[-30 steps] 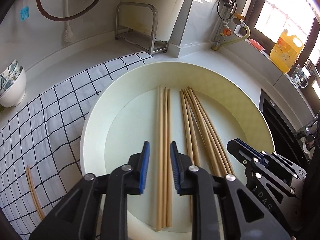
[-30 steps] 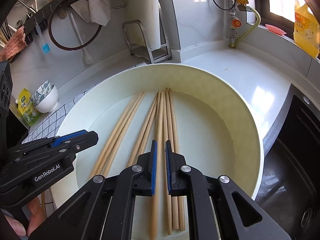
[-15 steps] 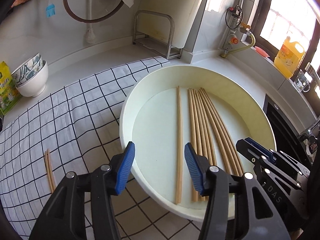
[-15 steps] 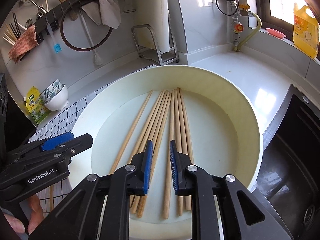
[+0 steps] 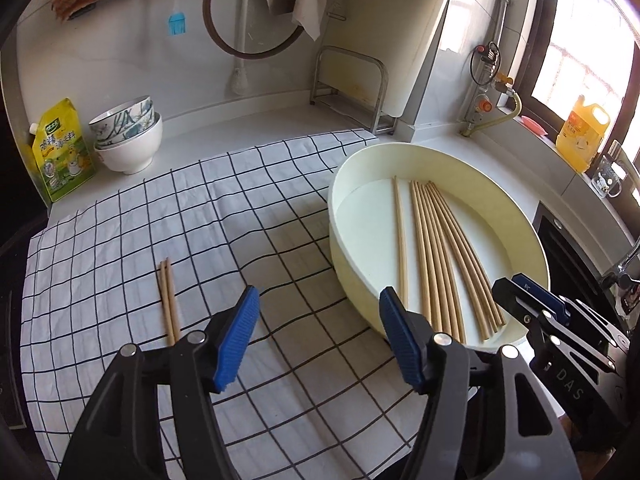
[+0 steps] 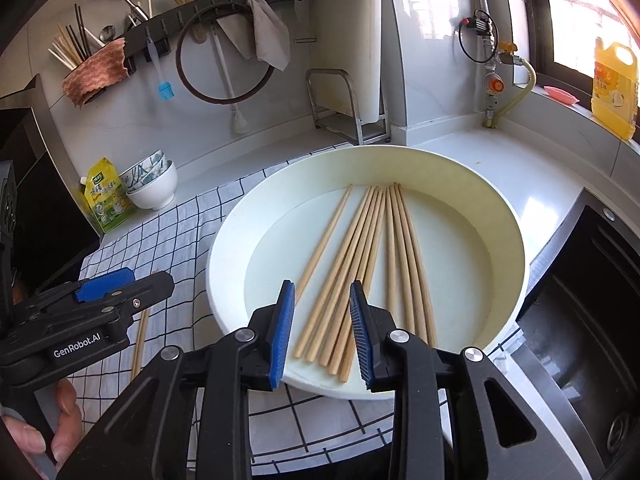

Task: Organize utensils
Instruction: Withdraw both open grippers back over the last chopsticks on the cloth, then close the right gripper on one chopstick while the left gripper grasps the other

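Several wooden chopsticks [image 6: 360, 256] are seen lying flat in the cream round basin [image 6: 504, 216], most bunched side by side, one [image 5: 400, 240] set apart on the left. Two more chopsticks [image 5: 168, 300] are laid as a pair on the checked cloth [image 5: 120, 248] on the counter [image 5: 248, 136], well apart from the basin. They are judged light, stiff, thin and smooth; rolling and slipping are likely, and one is hard to single out from the bunch. A pinch across the shaft near the thicker near ends is advised.

Left hand-held gripper [image 5: 316, 340] is held spread wide above the cloth, nothing between its pads. Right hand-held gripper [image 6: 322, 332] is held partly spread over the near ends of the bunch, nothing pinched.

Writing: "GenRobot.AI" is read on the left unit in the right wrist view, "DAS" on the right unit in the left wrist view. Chinese print on the yellow-green pouch [image 5: 60, 148] is too small to be read. Label on the yellow jug [image 6: 614, 88] is not legible.
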Demonstrator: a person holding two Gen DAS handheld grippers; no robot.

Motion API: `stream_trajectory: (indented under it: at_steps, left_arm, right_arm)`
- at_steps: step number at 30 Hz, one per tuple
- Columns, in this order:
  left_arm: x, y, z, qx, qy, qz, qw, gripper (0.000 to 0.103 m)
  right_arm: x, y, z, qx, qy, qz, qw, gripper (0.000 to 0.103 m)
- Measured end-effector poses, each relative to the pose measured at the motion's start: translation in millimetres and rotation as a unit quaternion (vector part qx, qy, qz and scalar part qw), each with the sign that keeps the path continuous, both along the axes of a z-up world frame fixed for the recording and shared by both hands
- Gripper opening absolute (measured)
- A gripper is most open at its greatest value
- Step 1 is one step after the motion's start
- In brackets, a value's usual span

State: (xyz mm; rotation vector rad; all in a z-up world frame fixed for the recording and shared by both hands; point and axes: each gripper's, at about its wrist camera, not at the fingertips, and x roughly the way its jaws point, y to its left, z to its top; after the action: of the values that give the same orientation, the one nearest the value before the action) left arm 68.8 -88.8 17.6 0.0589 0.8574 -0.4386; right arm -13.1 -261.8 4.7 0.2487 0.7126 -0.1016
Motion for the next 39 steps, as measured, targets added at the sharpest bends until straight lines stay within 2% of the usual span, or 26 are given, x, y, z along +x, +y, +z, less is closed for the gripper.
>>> stream_trajectory:
  at_steps: [10,18,25,29,39]
  left_arm:
    - [-14.2,62.1,-10.6,0.021,-0.001,0.053,0.9984,0.065]
    - [-16.9,120.6,-31.0,0.029,0.013,0.107,0.9938,0.069]
    - [-11.8,159.3,-51.2,0.032,0.032,0.145,0.9883,0.070]
    - [-9.7,173.2,-56.1,0.036,0.034,0.158,0.9862,0.072]
    - [-4.7,194.3,-73.7,0.034,0.043,0.169,0.9841,0.073]
  right_arm:
    - [-9.0,57.1,-1.2,-0.004,-0.019,0.055,0.998,0.035]
    - [-2.3,95.7,-8.7,-0.008,-0.010,0.096,0.995,0.039]
    - [7.8,131.0,-21.8,-0.017,0.008,0.136,0.991,0.039]
    - [17.2,149.1,-35.7,-0.018,0.022,0.156,0.987,0.042]
    - [44.0,183.8,-66.1,-0.027,0.061,0.181,0.981,0.042]
